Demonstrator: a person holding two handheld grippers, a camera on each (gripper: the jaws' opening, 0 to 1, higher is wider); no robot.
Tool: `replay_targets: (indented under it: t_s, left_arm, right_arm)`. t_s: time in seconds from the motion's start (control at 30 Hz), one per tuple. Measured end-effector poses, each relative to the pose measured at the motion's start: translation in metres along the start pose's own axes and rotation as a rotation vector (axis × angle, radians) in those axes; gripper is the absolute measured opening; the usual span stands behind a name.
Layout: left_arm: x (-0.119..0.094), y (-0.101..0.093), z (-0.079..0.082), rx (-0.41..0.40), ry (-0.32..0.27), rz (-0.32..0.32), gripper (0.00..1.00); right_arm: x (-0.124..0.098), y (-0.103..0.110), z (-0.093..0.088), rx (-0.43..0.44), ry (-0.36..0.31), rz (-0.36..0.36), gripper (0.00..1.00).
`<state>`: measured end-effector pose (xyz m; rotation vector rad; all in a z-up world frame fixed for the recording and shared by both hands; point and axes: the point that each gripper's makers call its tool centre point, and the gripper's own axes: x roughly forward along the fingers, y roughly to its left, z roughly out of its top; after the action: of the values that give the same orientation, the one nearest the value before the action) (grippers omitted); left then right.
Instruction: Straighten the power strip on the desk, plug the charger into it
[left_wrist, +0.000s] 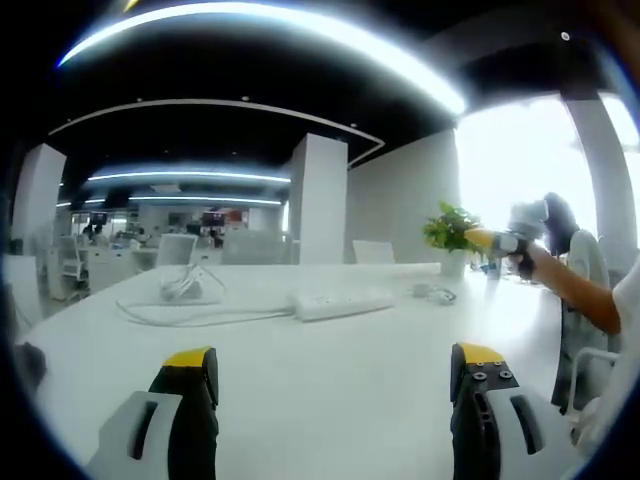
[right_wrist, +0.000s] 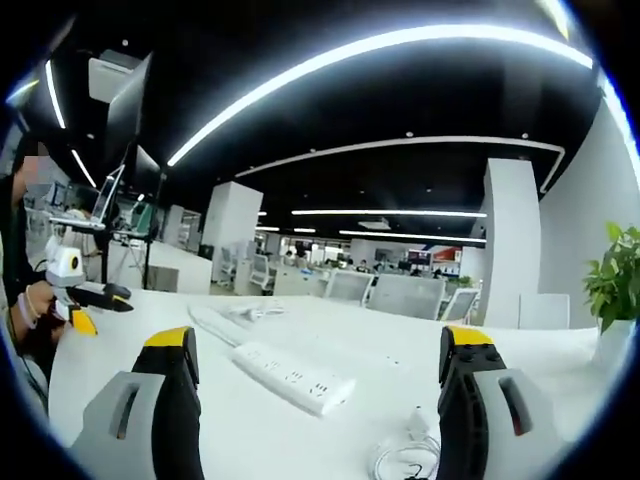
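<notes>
Both my yellow-tipped grippers, left (left_wrist: 335, 375) and right (right_wrist: 315, 360), gape wide, holding nothing; long white plastic power strip (right_wrist: 290, 377) lies mid-desk (left_wrist: 330, 400), white charger cable (right_wrist: 405, 455) near its end.

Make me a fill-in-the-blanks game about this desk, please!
1. The power strip lying on the desk is coloured ____.
2. Both pairs of tongs, left tongs and right tongs, are ____, holding nothing.
3. The green thing at the desk's far edge is a potted ____.
4. The tips of the tongs are coloured ____.

Missing words: white; open; plant; yellow
</notes>
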<state>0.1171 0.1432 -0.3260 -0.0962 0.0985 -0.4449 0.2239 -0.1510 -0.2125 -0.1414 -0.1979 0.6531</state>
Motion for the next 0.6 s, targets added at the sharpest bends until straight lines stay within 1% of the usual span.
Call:
replay_targets:
  t_s: [0.2, 0.3, 0.43, 0.6]
  left_arm:
    - [0.000, 0.001, 0.001, 0.001, -0.001, 0.000, 0.99]
    - [0.001, 0.000, 0.001, -0.001, -0.005, -0.001, 0.99]
    - [0.001, 0.000, 0.000, -0.001, -0.001, -0.003, 0.99]
    - [0.001, 0.000, 0.002, 0.000, -0.004, -0.003, 0.99]
  right_arm:
    - [-0.011, 0.001, -0.006, 0.025, 0.008, -0.008, 0.99]
    - [-0.018, 0.002, -0.006, 0.063, -0.002, -0.010, 0.99]
    - [-0.027, 0.003, -0.009, 0.053, 0.006, -0.020, 0.99]
    - [-0.037, 0.007, -0.015, 0.069, 0.018, -0.027, 0.98]
